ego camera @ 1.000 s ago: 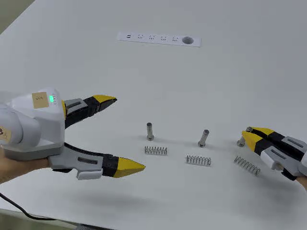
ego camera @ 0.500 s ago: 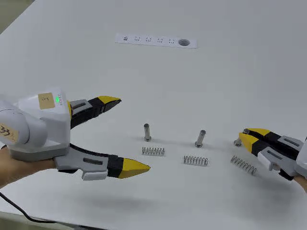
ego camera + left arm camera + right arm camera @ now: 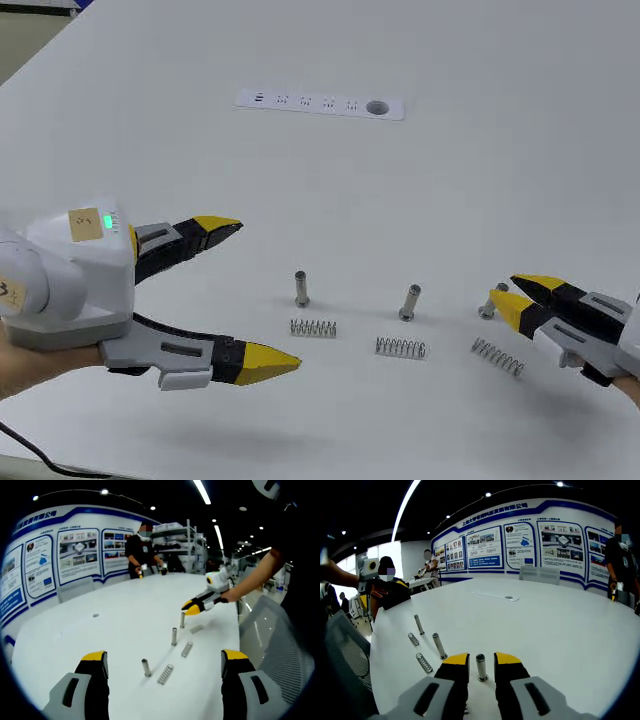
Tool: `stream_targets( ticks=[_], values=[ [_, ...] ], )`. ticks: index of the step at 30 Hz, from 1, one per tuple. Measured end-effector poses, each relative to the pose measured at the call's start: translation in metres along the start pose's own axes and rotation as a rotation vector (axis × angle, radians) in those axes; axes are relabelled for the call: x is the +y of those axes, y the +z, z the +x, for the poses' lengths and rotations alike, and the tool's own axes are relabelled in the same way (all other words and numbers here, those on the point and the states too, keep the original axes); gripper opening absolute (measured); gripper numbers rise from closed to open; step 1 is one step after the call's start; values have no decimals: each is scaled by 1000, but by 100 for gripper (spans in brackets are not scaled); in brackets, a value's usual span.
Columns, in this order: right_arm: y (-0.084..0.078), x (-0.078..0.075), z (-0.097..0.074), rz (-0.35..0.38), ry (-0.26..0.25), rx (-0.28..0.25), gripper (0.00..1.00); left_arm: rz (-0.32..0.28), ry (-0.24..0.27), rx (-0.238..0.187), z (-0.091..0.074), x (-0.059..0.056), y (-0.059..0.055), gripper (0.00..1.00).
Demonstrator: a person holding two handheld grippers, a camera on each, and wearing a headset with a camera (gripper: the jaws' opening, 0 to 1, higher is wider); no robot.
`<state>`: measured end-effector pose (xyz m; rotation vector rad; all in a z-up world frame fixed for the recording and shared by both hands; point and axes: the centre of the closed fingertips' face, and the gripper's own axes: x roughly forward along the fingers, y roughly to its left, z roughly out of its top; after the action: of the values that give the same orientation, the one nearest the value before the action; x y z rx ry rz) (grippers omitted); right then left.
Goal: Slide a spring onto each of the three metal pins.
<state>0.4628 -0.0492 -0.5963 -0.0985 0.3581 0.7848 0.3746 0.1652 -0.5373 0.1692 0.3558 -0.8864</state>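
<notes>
My right gripper (image 3: pixel 481 658) has crept in, barely parted jaws flanking the lower-centre pin (image 3: pixel 480 669), ready to pinch; left gripper's (image 3: pixel 164 655) jaws gape wide.

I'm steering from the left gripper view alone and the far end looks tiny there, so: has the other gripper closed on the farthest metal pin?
Observer: No. In the right gripper view the short steel pin stands upright, lined up with the narrow gap at the tips of the right gripper. There is a sliver of space on both sides, so the jaws are not clamped on it.
Operator: I can make out two coil springs clearly. Is there a third?
Observer: Yes. The head view shows a third steel coil spring lying flat on the white table. It is beside that pin, on the person's side, and is not threaded onto it.
</notes>
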Motion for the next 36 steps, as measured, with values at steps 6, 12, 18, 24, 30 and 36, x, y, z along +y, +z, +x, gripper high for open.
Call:
stream_targets(
  ticks=[6,12,18,24,30,36],
  values=[
    [-4,2,-18,-31,40,46,21,-8,10,-28,0,0,6,94],
    [-24,17,-31,-168,125,182,20,-16,22,-5,2,2,1,91],
    [-46,25,-34,-175,183,271,20,-50,-4,1,8,-2,1,86],
    [-60,29,-31,-160,208,323,20,-50,-4,0,9,-2,0,87],
    [-69,30,-27,-186,229,370,20,-41,-19,4,8,-7,-4,85],
    [-77,28,-23,-195,241,401,19,-45,-44,33,10,-12,-12,82]
  ],
)
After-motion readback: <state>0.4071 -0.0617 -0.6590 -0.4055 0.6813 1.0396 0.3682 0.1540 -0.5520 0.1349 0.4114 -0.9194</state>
